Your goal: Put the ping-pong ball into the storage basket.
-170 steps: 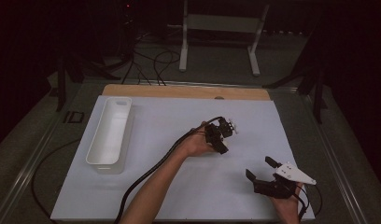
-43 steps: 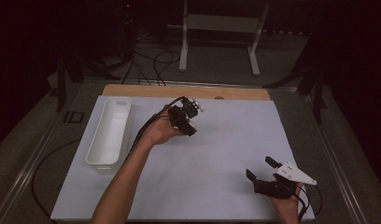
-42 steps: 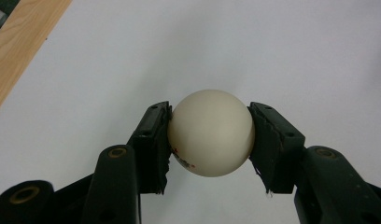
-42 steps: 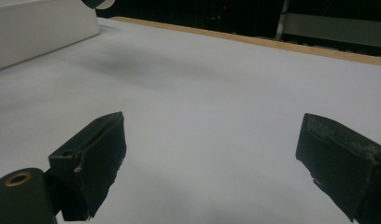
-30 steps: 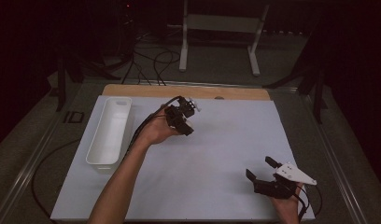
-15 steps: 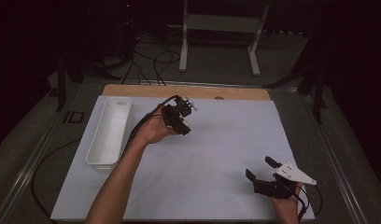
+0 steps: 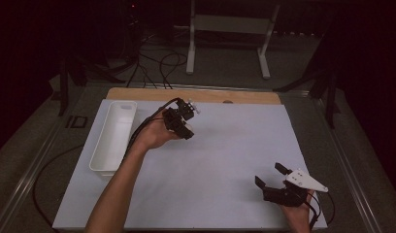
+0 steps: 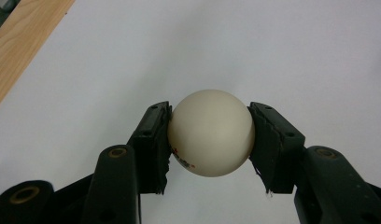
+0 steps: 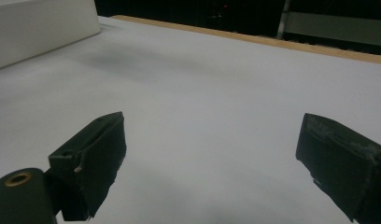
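A cream-white ball [image 8: 211,133] with small red print low on its side sits squeezed between the two black pads of my left gripper [image 8: 209,111], held above the white table sheet. In the high view the left gripper [image 7: 184,129] is raised over the far left-centre of the sheet, just right of the white tray [image 7: 116,131]. My right gripper [image 7: 270,175] rests near the front right corner of the sheet. Its jaws stand wide apart with nothing between them, as the right gripper view [image 9: 214,123] also shows.
The long white tray [image 9: 39,28] lies along the left side of the sheet and looks empty. A wooden strip [image 7: 196,95] borders the far edge of the table. Cables and a metal stand [image 7: 230,43] are on the floor beyond.
Over the earlier frames the left hand carried the ball from the table's middle leftward and farther away, toward the tray; in the last half second it barely shifted. The right gripper stayed put.
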Motion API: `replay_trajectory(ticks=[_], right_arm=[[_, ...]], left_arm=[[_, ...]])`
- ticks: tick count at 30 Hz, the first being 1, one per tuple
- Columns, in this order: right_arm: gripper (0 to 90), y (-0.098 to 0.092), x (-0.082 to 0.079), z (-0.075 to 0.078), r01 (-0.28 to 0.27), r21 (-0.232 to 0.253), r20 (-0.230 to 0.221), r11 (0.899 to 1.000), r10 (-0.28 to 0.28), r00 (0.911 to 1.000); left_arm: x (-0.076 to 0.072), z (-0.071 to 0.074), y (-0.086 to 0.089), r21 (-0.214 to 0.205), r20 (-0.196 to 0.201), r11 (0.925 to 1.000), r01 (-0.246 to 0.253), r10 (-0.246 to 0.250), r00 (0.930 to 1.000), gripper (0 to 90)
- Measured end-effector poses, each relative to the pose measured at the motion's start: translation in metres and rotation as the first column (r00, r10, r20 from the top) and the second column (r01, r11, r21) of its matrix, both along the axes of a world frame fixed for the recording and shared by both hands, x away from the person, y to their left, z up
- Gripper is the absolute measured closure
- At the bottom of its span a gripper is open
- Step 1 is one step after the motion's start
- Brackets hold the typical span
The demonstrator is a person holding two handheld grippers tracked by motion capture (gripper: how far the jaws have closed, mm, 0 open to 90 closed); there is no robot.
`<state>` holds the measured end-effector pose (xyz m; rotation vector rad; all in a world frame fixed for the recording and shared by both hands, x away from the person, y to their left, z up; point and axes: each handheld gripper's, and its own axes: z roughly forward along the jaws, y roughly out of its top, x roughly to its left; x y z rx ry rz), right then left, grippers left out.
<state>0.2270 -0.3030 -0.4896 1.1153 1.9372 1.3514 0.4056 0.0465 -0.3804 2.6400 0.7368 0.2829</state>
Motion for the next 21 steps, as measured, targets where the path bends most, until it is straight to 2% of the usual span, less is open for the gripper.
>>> replay_trajectory(ticks=[21], right_arm=[[8.0,0.0,0.0,0.0,0.004,0.001,-0.001,1.0,-0.004,1.0]], left_arm=[[-0.001,0.003,0.015,-0.011,-0.002,0.9997,-0.022,0.021,0.9998,51.3]])
